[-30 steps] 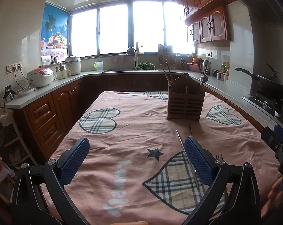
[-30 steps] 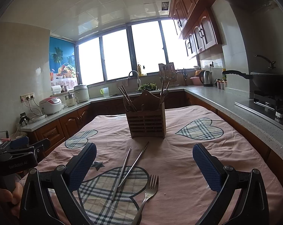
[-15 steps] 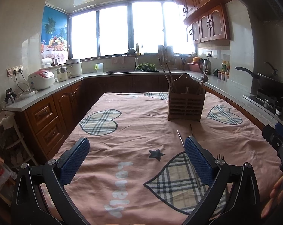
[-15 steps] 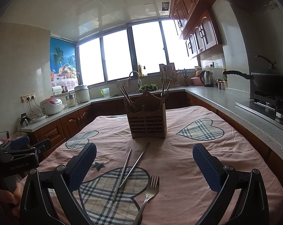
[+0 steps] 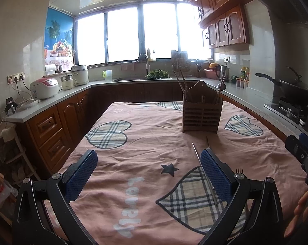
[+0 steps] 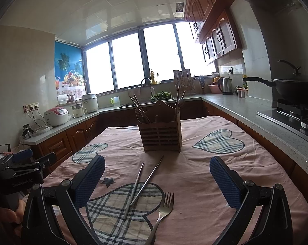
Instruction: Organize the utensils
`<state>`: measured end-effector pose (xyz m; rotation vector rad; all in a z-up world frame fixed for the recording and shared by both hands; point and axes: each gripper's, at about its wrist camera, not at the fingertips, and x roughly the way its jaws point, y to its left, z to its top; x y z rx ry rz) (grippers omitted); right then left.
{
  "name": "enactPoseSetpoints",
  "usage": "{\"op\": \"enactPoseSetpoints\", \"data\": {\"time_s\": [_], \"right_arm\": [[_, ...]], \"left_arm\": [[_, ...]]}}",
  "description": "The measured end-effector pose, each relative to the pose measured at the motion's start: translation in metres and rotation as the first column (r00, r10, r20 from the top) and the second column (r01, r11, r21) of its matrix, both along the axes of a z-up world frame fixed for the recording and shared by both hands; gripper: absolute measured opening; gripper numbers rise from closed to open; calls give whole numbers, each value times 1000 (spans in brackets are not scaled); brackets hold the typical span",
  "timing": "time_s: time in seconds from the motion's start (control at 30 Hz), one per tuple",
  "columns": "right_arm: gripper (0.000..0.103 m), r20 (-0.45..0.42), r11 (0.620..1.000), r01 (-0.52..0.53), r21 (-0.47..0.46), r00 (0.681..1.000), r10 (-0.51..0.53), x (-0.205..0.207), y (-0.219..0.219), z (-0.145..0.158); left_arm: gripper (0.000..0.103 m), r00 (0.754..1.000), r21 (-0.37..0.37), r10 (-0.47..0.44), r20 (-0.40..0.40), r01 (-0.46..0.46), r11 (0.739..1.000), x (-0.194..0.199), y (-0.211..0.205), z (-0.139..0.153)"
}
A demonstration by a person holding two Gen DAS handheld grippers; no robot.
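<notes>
Both claws spread wide, holding nothing: your right gripper [image 6: 157, 180] hovers over loose cutlery, your left gripper [image 5: 148, 170] hovers over bare tablecloth [image 5: 133, 143] beside it. Wooden holder [image 6: 161, 135] stands upright mid-table, already stocked with chopsticks and spoon. Left to do, by my read: two metal chopsticks [image 6: 142, 182] crossed near their lower ends, fork [image 6: 164, 209] just beside them, all flat on cloth, well short of holder. Nothing grasped yet.

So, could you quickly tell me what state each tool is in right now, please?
Left tool: open, holding nothing.
Right tool: open, holding nothing.
</notes>
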<state>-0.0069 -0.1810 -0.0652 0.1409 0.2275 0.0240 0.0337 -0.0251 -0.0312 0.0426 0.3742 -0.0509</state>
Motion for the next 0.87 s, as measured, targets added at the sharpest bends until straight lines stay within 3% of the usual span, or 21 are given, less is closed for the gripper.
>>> {"op": "enactPoseSetpoints", "data": {"time_s": [0.87], "right_arm": [[103, -38, 1000, -9, 20, 999, 9, 13, 0, 0]], "left_arm": [[103, 999, -5, -19, -34, 19, 1000, 15, -5, -4]]}}
